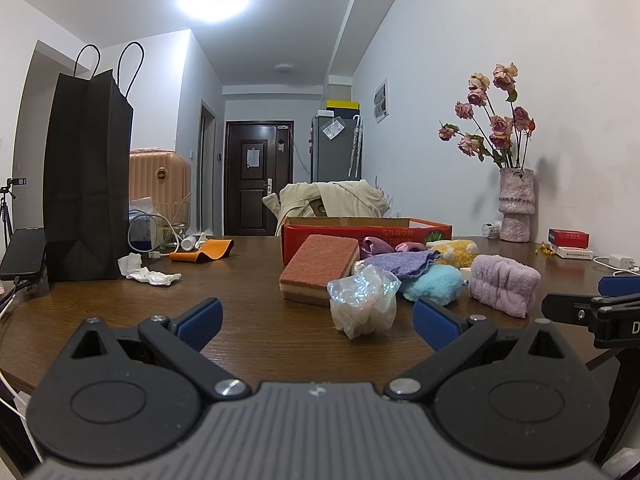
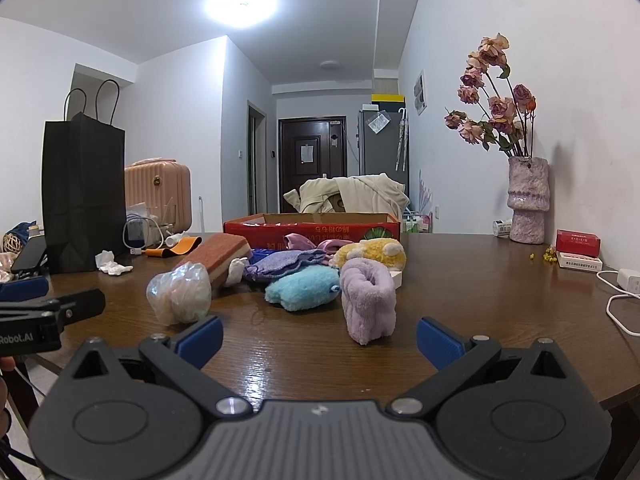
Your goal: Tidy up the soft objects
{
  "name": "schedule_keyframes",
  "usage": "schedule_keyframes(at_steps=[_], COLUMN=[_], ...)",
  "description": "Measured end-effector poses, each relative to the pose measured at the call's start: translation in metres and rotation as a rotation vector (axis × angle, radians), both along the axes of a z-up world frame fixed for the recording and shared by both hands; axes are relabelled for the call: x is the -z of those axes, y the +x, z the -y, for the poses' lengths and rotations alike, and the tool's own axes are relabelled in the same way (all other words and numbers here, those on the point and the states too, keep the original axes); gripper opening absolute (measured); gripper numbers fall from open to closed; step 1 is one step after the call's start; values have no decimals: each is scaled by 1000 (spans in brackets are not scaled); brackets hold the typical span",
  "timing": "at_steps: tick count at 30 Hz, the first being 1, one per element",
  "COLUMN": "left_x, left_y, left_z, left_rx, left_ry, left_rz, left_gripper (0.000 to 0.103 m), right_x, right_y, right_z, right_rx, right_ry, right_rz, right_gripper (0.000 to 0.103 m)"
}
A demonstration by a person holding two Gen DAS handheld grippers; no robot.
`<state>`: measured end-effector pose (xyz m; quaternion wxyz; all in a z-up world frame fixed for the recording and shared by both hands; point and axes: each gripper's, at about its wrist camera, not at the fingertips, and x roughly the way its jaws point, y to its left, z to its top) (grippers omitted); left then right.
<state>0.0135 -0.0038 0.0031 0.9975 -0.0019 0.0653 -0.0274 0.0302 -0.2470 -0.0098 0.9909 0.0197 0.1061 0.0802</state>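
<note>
A pile of soft things lies mid-table before a red cardboard box (image 1: 304,236) (image 2: 308,227). It holds a layered brown sponge (image 1: 318,268) (image 2: 218,258), a crinkly clear plastic bag (image 1: 362,300) (image 2: 180,296), a blue plush (image 1: 432,284) (image 2: 302,288), a purple cloth (image 1: 400,262) (image 2: 284,264), a yellow plush (image 1: 456,250) (image 2: 372,252) and a lilac fluffy roll (image 1: 502,284) (image 2: 368,300). My left gripper (image 1: 318,324) is open, just short of the plastic bag. My right gripper (image 2: 320,338) is open, just short of the lilac roll.
A tall black paper bag (image 1: 86,176) (image 2: 82,196) stands at the left, with crumpled tissue (image 1: 146,272), cables and an orange strap (image 1: 202,250) nearby. A vase of dried roses (image 1: 516,204) (image 2: 528,200), small red boxes (image 2: 578,244) and a white charger (image 2: 630,280) sit at the right.
</note>
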Motion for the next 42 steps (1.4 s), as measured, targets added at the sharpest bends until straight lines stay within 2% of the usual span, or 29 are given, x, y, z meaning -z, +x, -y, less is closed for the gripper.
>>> schedule_keyframes(at_steps=[42], left_x=[0], left_y=[-1], left_z=[0], left_rx=[-4], left_ry=[9], left_rz=[2], left_gripper=[103], right_x=[0], right_y=[2], right_z=[2], right_rx=[5], right_ry=[7], right_rz=[-5], right_gripper=[103])
